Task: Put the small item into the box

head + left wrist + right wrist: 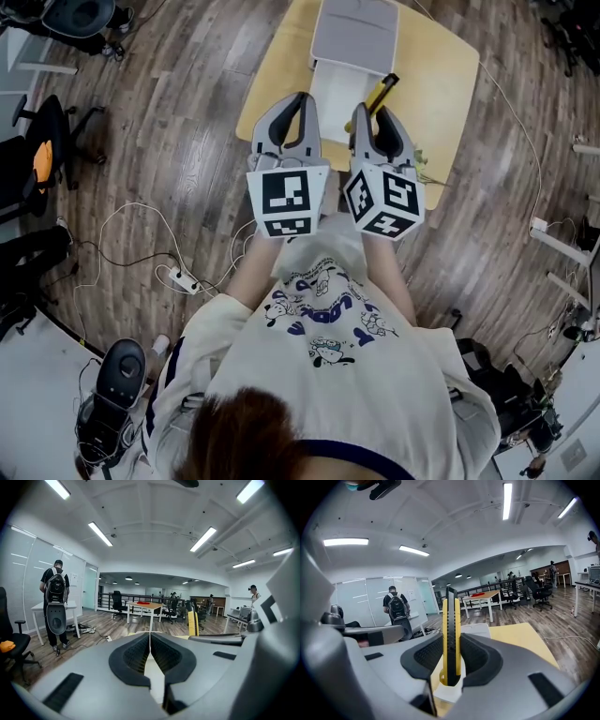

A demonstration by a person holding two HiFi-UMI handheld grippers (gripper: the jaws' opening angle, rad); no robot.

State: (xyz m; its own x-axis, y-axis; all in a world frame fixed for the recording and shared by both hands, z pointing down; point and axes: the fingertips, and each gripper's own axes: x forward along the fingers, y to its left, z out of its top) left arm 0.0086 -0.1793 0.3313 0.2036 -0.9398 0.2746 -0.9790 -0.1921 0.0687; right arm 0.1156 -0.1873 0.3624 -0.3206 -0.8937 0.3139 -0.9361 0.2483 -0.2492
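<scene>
Right gripper (451,645) clamped on yellow-and-black utility knife (451,630) projecting past the jaw tips, left gripper (150,638) jaws pressed together with nothing between, white box (334,89) on yellow table (442,77) just ahead.

Wood floor (187,159), strip lights (100,534), office chairs (117,603)

Right gripper (451,639): jaws clamped on the cutter (451,616), which stands upright.
Cutter: yellow sides, black middle strip, top rising above the jaws.
Beyond: white box (477,630) on yellow table (520,639).
</scene>
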